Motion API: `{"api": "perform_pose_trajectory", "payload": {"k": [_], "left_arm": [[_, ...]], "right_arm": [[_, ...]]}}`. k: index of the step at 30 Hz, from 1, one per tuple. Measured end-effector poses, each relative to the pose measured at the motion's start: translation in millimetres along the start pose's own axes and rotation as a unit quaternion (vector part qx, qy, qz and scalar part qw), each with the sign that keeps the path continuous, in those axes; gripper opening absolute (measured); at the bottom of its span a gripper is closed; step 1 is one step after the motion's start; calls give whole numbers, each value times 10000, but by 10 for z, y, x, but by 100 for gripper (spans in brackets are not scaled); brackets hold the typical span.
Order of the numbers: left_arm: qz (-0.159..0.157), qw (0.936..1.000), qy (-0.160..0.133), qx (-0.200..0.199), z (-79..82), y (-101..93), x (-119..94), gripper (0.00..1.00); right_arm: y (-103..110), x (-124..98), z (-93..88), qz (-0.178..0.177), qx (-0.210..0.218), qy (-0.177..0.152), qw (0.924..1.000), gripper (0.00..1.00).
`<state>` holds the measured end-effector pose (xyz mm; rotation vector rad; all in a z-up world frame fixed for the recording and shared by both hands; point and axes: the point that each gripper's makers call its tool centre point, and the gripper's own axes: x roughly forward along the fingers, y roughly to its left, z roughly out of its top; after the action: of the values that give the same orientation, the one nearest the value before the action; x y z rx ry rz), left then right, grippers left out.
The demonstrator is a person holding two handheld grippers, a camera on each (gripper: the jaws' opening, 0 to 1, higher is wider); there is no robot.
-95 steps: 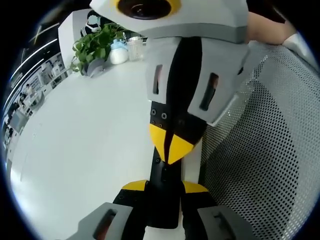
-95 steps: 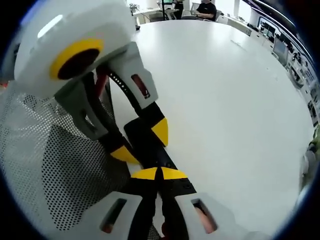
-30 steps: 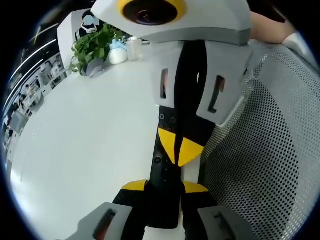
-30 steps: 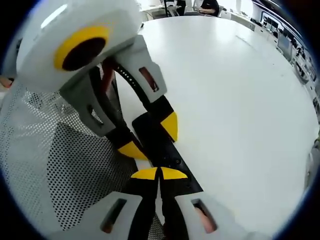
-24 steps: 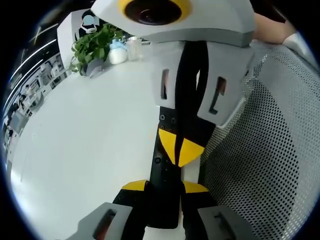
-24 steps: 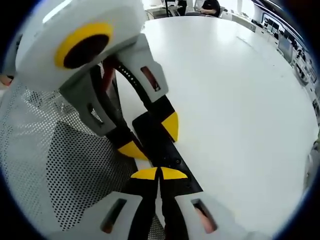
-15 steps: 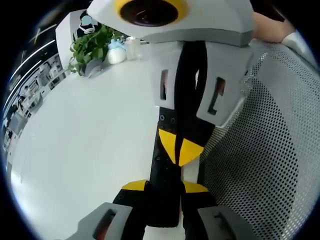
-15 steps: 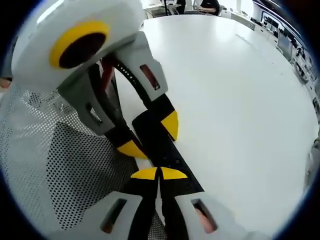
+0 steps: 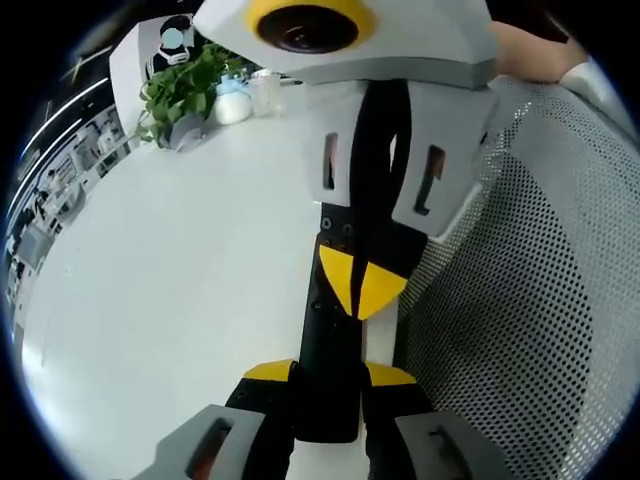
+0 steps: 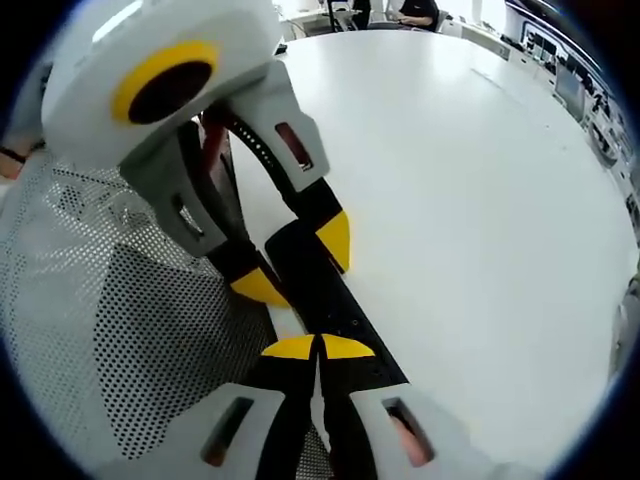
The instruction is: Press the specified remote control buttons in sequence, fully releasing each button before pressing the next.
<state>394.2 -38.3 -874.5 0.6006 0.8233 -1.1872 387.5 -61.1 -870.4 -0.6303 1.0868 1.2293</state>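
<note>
Black remote control [image 9: 328, 380] lies lengthwise on white bench [image 9: 150, 300], beside perforated grey mesh surface [image 9: 520, 330]. Left claw [image 9: 330, 372] spread, one yellow-tipped jaw on each long edge of remote's near end, pinching it. Right claw [image 9: 360, 290] comes in from far side, yellow tips pressed together, point down on remote's top face. In right gripper view, right claw [image 10: 318, 347] closed tips on remote control [image 10: 330, 300]; left claw [image 10: 295, 265] straddles remote's other end. Potted plant [image 9: 185, 90] at bench's far edge.
</note>
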Motion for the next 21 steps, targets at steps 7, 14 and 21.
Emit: {"api": "perform_pose_trajectory", "payload": {"k": [7,14,21], "left_arm": [[18,10000,35,0,-1,-1,3,25],[32,10000,48,0,3,0,6,25],[22,10000,63,40,17,-4,16,25]], "right_arm": [[-16,-6,3,78,133,-8,9999,0],[-21,-12,8,-14,-23,2,10000,0],[-43,-44,137,-89,6,-307,9995,0]]}}
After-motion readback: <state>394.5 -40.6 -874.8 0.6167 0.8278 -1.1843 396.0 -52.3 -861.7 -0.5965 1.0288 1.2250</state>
